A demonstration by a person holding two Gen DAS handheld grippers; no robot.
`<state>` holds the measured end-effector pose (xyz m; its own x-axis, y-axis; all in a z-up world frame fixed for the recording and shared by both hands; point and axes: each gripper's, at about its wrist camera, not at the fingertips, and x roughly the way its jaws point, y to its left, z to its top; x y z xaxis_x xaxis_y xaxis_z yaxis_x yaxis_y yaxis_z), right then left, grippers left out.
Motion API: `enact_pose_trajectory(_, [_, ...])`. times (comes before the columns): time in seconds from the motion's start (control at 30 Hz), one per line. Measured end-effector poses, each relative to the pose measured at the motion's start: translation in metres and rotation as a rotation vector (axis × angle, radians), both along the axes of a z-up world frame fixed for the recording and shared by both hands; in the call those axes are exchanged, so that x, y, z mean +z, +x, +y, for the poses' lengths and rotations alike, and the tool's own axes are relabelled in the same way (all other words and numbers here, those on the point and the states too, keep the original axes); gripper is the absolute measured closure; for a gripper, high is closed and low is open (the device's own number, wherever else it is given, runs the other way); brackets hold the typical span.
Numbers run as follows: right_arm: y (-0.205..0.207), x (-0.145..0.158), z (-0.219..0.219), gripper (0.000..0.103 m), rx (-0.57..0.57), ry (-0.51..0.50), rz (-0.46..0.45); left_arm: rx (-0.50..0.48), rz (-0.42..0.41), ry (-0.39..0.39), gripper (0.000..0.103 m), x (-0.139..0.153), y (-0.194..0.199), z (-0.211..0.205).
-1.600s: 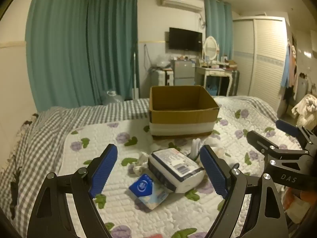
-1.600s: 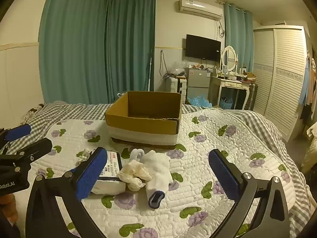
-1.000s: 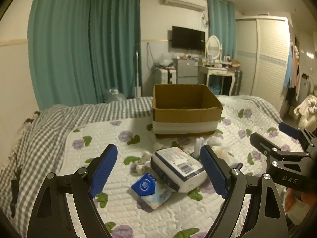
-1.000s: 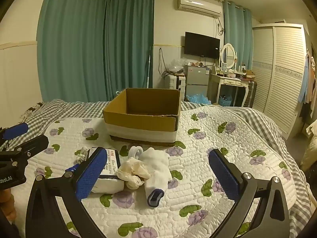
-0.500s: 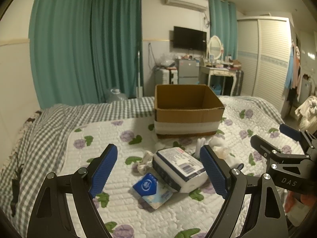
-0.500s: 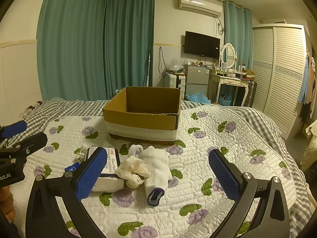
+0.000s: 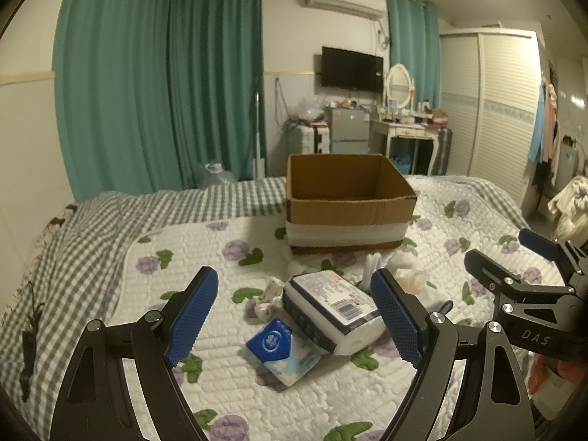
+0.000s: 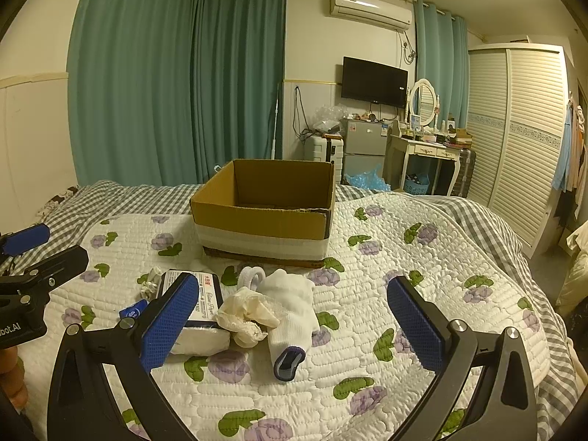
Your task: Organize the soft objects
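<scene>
The soft objects lie in a loose heap on the bed (image 8: 422, 264), just ahead of both grippers and short of the cardboard box (image 8: 264, 213): a wrapped tissue pack (image 7: 330, 310), a small blue tissue packet (image 7: 273, 341), a crumpled cream cloth (image 8: 246, 312), a white sock (image 8: 290, 312) with a dark cuff, and a white ring-shaped piece (image 8: 251, 275). Compared with a moment ago the heap has not shifted; the left wrist view has crept slightly back, so the box sits a little farther off. The left gripper (image 7: 296, 316) hangs with its blue-padded jaws wide apart, the tissue pack between them and beyond. The right gripper (image 8: 294, 325) is likewise spread, empty, with the cloth and sock just ahead between its jaws. The bed carries a white quilted cover with purple flowers and green leaves over a grey checked sheet. The box is open-topped, brown, with a pale band round its lower wall. Behind hang teal curtains (image 8: 176, 84); a television (image 8: 374, 81), an air conditioner (image 8: 369, 9) and a louvred wardrobe (image 8: 514, 136) line the far walls.
</scene>
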<state>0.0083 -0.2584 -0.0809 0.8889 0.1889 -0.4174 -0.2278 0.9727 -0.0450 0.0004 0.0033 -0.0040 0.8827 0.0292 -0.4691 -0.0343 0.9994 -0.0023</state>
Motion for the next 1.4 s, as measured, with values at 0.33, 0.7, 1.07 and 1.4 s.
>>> enact_pose_trajectory(0.33, [-0.0012,-0.0031,-0.0015,0.0,0.001,0.002,0.002,0.001,0.002,0.001,0.017,-0.0021,-0.0018,0.001])
enact_pose_trajectory(0.7, [-0.0007,-0.002,-0.0004,0.0,0.0,0.001,0.003,0.001,0.003,-0.001,0.017,-0.0022,-0.0016,0.0014])
enact_pose_trajectory(1.07, [-0.0014,-0.0019,0.0008,0.0,0.001,0.0,0.004,0.001,0.004,-0.002,0.017,-0.0022,-0.0023,0.0014])
enact_pose_trajectory(1.4, [-0.0035,-0.0001,0.0055,0.0,0.011,-0.005,0.004,0.002,0.004,-0.004,0.017,-0.0022,-0.0013,0.002])
